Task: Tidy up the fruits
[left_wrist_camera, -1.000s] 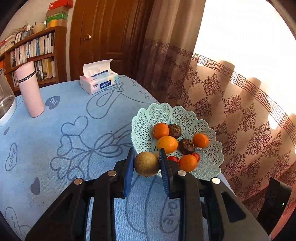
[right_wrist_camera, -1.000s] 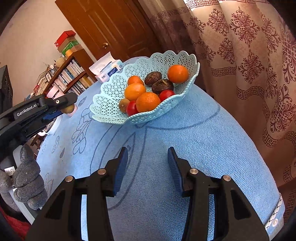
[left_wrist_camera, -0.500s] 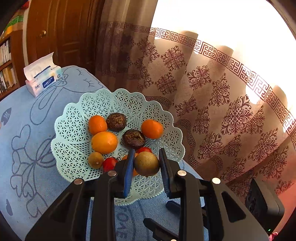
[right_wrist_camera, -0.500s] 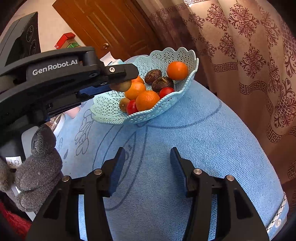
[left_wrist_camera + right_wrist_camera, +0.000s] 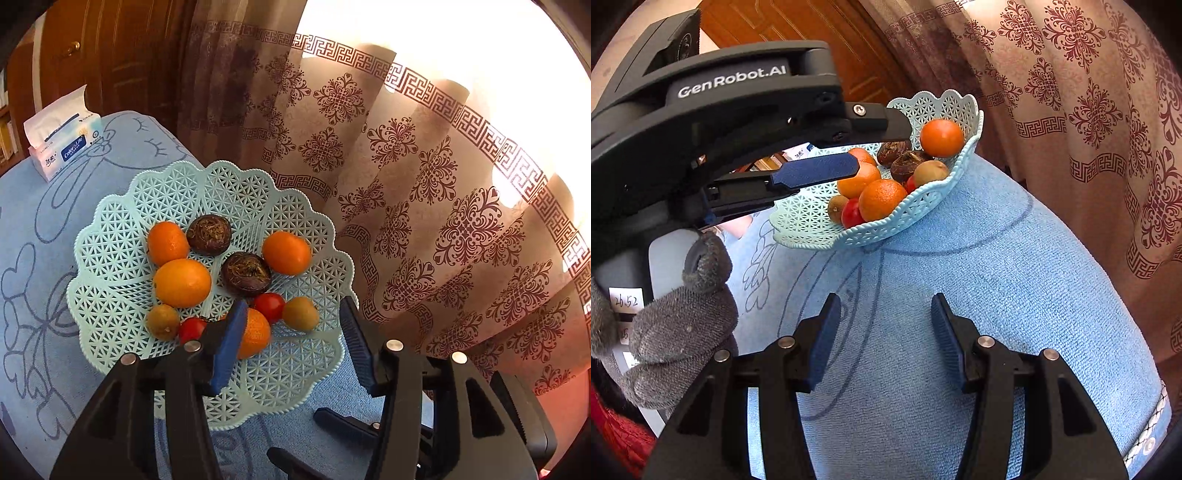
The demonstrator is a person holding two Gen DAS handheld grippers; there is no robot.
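A pale green lattice fruit basket (image 5: 110,280) stands on the blue tablecloth and holds several oranges, two dark brown fruits, red tomatoes and two small brown-green fruits. One brown-green fruit (image 5: 301,313) lies in the basket between the jaws of my left gripper (image 5: 293,345), which is open and hovers over the basket's near side. The same fruit shows in the right wrist view (image 5: 931,173), with the basket (image 5: 923,201). My right gripper (image 5: 884,334) is open and empty above the cloth, short of the basket. The left gripper's fingers (image 5: 816,171) reach over the basket from the left.
A tissue box (image 5: 62,142) sits at the far end of the table (image 5: 1015,295). A patterned curtain (image 5: 424,206) hangs close behind the basket and the table's right edge. A gloved hand (image 5: 676,325) holds the left gripper. A wooden door (image 5: 110,55) stands behind.
My left gripper carried the brown-green fruit over the basket, then opened and let it go; the fruit now lies in the basket. My right gripper has hardly moved.
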